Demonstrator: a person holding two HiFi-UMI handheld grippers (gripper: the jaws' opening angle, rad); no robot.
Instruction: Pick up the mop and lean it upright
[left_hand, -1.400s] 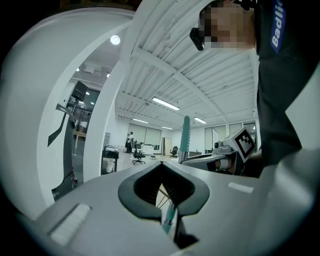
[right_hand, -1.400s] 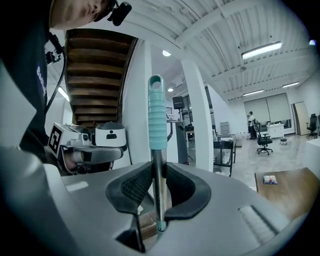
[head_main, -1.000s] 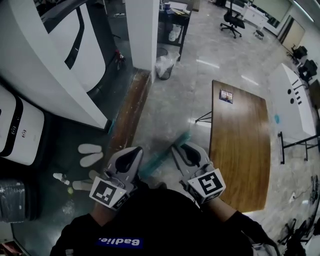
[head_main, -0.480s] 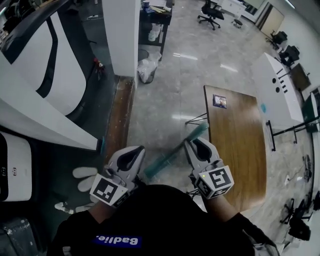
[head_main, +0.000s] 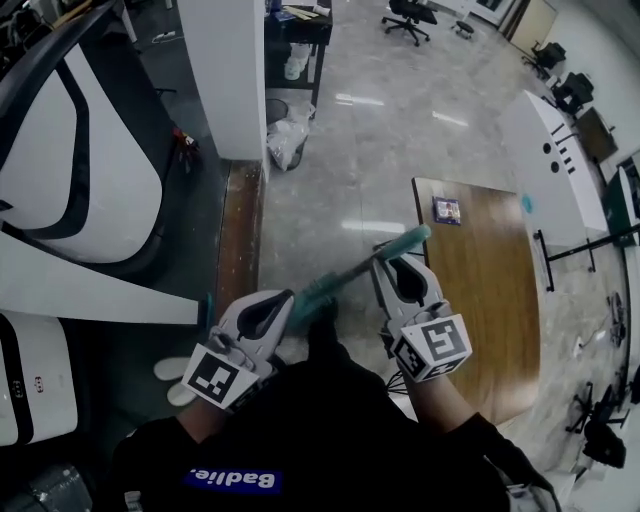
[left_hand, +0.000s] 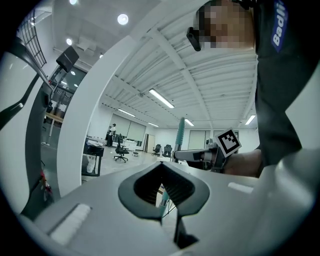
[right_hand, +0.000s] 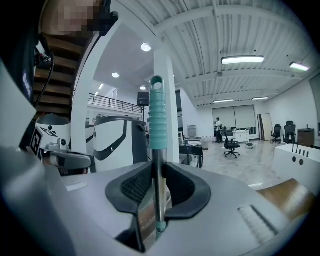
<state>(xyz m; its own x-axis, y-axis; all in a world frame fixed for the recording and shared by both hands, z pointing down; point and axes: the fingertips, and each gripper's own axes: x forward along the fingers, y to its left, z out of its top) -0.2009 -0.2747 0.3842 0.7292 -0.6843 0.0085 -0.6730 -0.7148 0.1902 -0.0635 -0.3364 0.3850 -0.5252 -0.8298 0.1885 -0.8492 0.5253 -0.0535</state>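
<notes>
The mop's pole (head_main: 352, 268) slants across the head view, its ribbed teal grip (head_main: 408, 239) up by the table corner. My right gripper (head_main: 398, 260) is shut on the pole just below that grip. In the right gripper view the metal pole (right_hand: 158, 175) stands upright between the pads of my right gripper (right_hand: 159, 200). My left gripper (head_main: 286, 298) meets the pole's lower teal stretch. In the left gripper view the pole (left_hand: 179, 134) runs down into the narrow gap at the jaw tips of my left gripper (left_hand: 162, 202). The mop head is hidden under the person's body.
A wooden table (head_main: 490, 310) stands close on the right. A white pillar (head_main: 235, 70) and a bagged bin (head_main: 285, 135) are ahead, with a large white rounded machine (head_main: 60, 160) on the left. Office chairs (head_main: 410, 12) and a white counter (head_main: 550, 150) are farther off.
Both grippers and the pole have shifted across the floor toward the pillar. The pole's lower part has swung from the gap between the grippers over to the left gripper's tips.
</notes>
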